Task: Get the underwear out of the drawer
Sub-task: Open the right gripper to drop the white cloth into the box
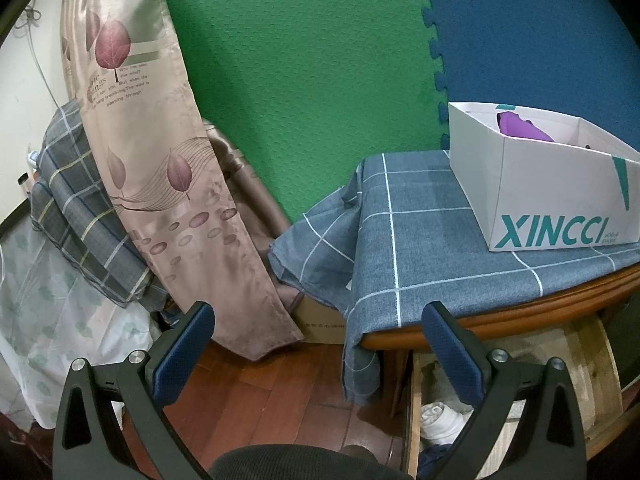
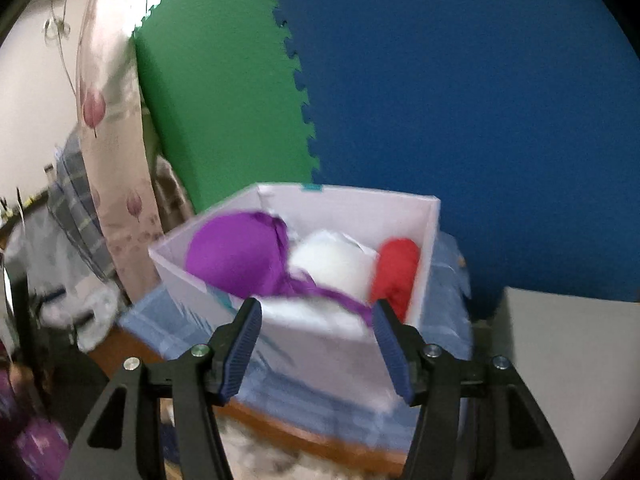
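Observation:
A white cardboard box [image 1: 560, 196] lettered XINCCI stands on a table draped in blue checked cloth [image 1: 420, 240]. In the right wrist view the box [image 2: 312, 340] holds a purple bra [image 2: 240, 258], a white piece [image 2: 332, 260] and a red roll [image 2: 396, 268]. My right gripper [image 2: 316, 340] hovers just in front of the box's near wall, open and empty. Under the table the wooden drawer [image 1: 416, 412] stands pulled out, with a white rolled garment [image 1: 438, 420] and something dark inside. My left gripper [image 1: 320, 348] is open and empty, its right finger over the drawer.
A leaf-print curtain [image 1: 160, 184] hangs at the left beside folded plaid bedding [image 1: 80, 216]. Green [image 1: 304, 80] and blue foam mats [image 1: 532, 32] cover the wall behind. Wooden floor [image 1: 272, 392] lies below the left gripper. A grey-white surface [image 2: 572, 360] sits right of the table.

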A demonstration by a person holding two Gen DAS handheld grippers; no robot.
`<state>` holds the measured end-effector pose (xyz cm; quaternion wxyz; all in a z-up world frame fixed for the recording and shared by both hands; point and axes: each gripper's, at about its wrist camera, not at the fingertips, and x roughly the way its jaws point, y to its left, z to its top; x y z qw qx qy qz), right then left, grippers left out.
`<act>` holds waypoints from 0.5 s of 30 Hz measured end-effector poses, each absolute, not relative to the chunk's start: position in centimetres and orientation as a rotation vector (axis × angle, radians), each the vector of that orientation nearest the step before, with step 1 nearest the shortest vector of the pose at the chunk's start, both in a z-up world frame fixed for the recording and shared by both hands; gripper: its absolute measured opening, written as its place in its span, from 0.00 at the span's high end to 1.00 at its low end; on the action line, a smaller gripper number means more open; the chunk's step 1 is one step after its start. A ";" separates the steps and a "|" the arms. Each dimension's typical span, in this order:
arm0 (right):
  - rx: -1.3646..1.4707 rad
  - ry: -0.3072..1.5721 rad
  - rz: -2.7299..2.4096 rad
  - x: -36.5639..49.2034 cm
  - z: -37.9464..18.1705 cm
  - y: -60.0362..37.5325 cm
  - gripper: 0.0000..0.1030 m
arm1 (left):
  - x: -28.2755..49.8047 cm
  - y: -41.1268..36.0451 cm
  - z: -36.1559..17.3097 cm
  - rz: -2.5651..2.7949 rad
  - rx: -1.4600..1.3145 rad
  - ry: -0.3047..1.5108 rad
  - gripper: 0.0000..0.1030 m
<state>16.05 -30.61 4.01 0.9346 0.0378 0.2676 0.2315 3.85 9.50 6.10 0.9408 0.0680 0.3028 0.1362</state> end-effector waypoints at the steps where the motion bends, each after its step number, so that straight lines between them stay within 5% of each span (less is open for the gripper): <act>1: 0.055 0.555 0.445 15.1 3.4 -31.3 0.43 | 3.8 9.6 6.0 0.279 0.138 0.617 0.00; 15: 0.178 0.647 0.292 11.2 -2.1 -38.3 0.39 | 3.5 7.7 5.5 0.231 0.243 0.628 0.00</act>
